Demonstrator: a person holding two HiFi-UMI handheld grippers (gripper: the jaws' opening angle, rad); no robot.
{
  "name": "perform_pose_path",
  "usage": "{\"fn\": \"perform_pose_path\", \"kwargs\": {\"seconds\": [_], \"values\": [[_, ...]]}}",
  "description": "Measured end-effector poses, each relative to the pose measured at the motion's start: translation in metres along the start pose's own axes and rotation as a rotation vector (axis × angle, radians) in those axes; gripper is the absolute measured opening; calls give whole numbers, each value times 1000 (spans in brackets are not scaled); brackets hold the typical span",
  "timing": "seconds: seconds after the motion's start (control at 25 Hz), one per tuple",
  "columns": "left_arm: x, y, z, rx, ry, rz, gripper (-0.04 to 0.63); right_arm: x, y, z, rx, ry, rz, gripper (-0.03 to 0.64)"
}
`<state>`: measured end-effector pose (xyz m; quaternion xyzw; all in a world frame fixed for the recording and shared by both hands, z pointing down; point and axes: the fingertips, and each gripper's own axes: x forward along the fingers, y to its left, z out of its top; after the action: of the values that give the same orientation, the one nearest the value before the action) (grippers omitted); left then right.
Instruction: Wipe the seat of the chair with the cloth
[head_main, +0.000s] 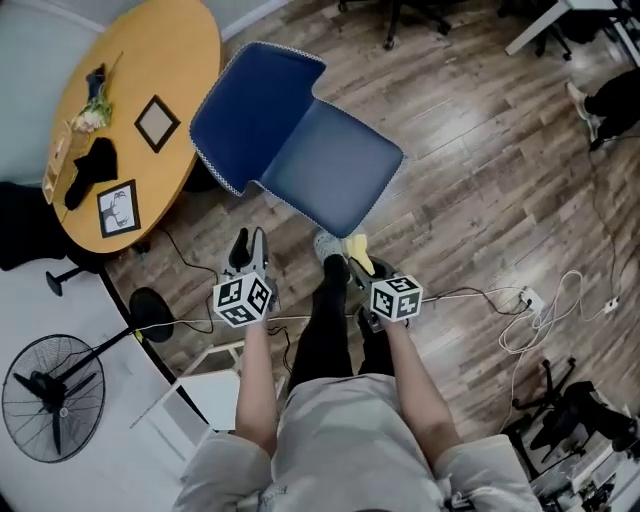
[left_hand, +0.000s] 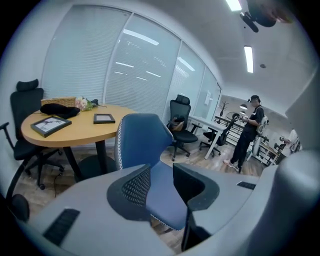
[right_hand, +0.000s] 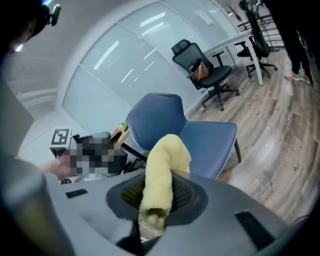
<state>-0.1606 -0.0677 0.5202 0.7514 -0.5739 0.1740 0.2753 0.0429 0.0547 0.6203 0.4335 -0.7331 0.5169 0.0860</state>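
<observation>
A blue chair (head_main: 300, 150) stands on the wood floor in front of me, its seat (head_main: 335, 165) bare. My right gripper (head_main: 358, 262) is shut on a folded yellow cloth (head_main: 357, 250), held just short of the seat's near edge. In the right gripper view the cloth (right_hand: 162, 177) sticks up from between the pads, with the chair (right_hand: 200, 135) beyond. My left gripper (head_main: 248, 248) hangs to the left of the seat, open and empty. The left gripper view shows the chair (left_hand: 150, 160) between its spread fingers (left_hand: 132, 187).
A round wooden table (head_main: 125, 110) with picture frames and a dark cloth stands at the left. A floor fan (head_main: 55, 395) is at the lower left. Cables (head_main: 540, 310) lie on the floor at the right. A person (left_hand: 247, 132) and office chairs stand farther back.
</observation>
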Motion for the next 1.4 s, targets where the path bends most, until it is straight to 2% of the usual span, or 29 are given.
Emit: {"fn": "perform_pose_path", "kwargs": {"seconds": [0.16, 0.28, 0.4, 0.56, 0.72, 1.0, 1.4], "values": [[-34, -53, 4, 1, -9, -41, 158, -56, 16, 37, -61, -73, -13, 75], [-59, -85, 6, 27, 11, -81, 158, -91, 29, 55, -45, -125, -29, 75], [-87, -97, 6, 42, 22, -102, 155, -109, 51, 61, -35, -135, -35, 75], [-110, -110, -2, 3, 20, -120, 155, -130, 73, 75, -99, -158, -30, 77], [-129, -130, -8, 37, 36, -160, 155, -151, 87, 79, -86, -215, -3, 76], [-154, -150, -8, 60, 21, -192, 155, -185, 87, 71, -165, -251, -13, 77], [-167, -179, -27, 62, 25, -207, 149, -215, 64, 66, -193, -272, -54, 77]]}}
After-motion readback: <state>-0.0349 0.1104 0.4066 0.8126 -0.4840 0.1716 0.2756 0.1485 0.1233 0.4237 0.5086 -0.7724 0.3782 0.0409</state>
